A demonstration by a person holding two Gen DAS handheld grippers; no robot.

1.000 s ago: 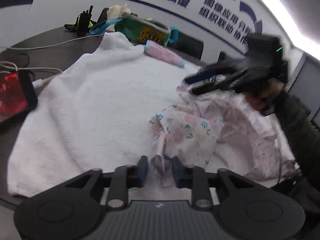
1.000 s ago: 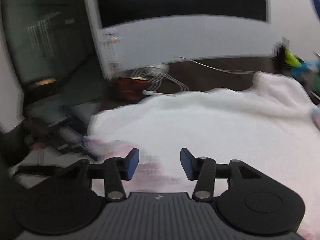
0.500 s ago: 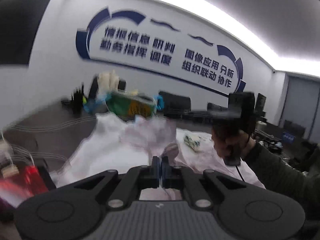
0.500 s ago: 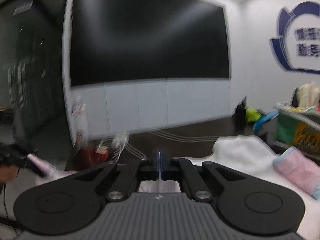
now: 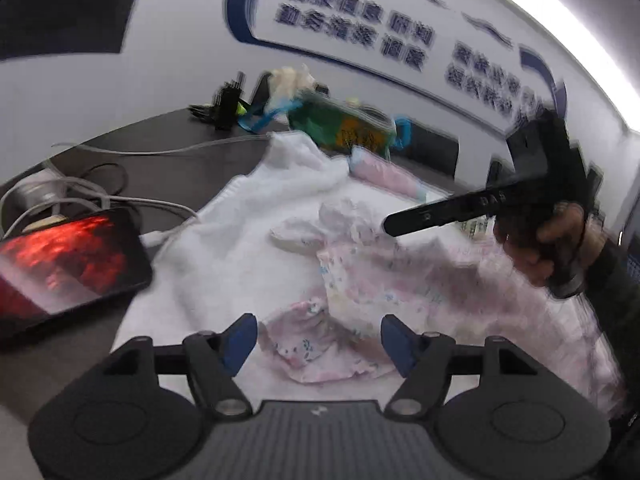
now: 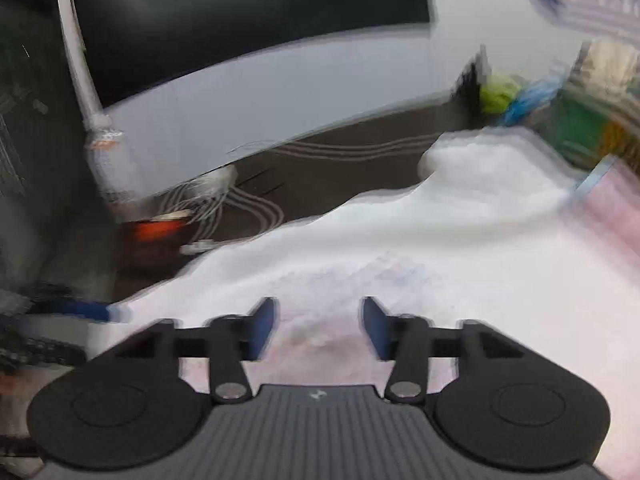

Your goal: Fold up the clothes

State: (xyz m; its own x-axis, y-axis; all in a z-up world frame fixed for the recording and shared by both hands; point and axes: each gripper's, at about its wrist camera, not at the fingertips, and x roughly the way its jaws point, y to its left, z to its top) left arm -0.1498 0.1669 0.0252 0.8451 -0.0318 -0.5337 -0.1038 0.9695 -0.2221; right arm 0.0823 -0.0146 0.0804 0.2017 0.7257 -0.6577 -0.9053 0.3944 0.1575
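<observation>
left wrist view puts your left gripper (image 5: 316, 338) with jaws spread wide and nothing between them, hovering just above the floral garment (image 5: 384, 280); the garment lies rumpled on the white towel (image 5: 248, 216), its bulk running away from you toward the right, its near crumpled end sitting right between and just beyond the blue pads; your right gripper (image 6: 318, 328) is also parted and empty, low over the pink cloth (that view is heavily blurred, so which part lies under it cannot be told); the left claw looks nearer the loose near end, so judge your grasp from there; the tablet (image 5: 68, 256) sits off to the left, clear of the cloth.
</observation>
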